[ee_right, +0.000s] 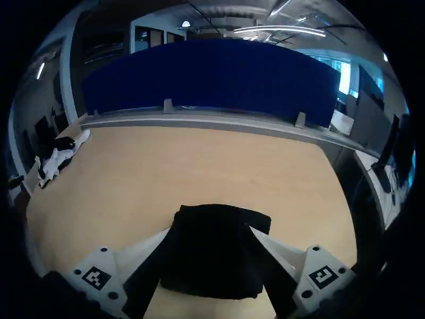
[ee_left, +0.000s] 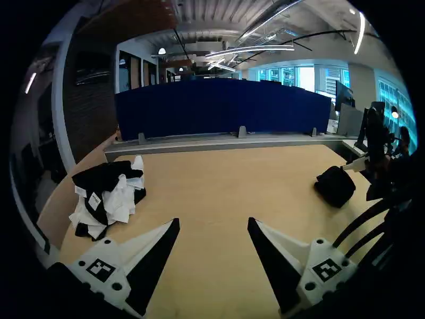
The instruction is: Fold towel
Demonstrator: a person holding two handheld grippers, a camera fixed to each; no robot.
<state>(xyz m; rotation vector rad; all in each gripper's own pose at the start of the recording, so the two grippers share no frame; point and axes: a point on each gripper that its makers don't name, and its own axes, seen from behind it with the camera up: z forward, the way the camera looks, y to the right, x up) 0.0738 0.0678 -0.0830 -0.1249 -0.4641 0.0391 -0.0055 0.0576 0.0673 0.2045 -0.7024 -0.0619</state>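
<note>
as the right gripper (ee_right: 211, 229) straddles the towel (ee_right: 218, 258), heaped cloths (ee_left: 106, 195) lie apart.

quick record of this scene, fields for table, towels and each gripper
table: light wood, blue divider behind
black towel: folded, lying between the right gripper's fingers
pile: crumpled black and white cloths, near table's left edge
left gripper: open, over bare table
right gripper: open, straddling the black towel

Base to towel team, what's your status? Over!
Left gripper open above table. Right gripper open, fingers astride folded black towel. Cloth pile off to the side, nothing blocking.
</note>
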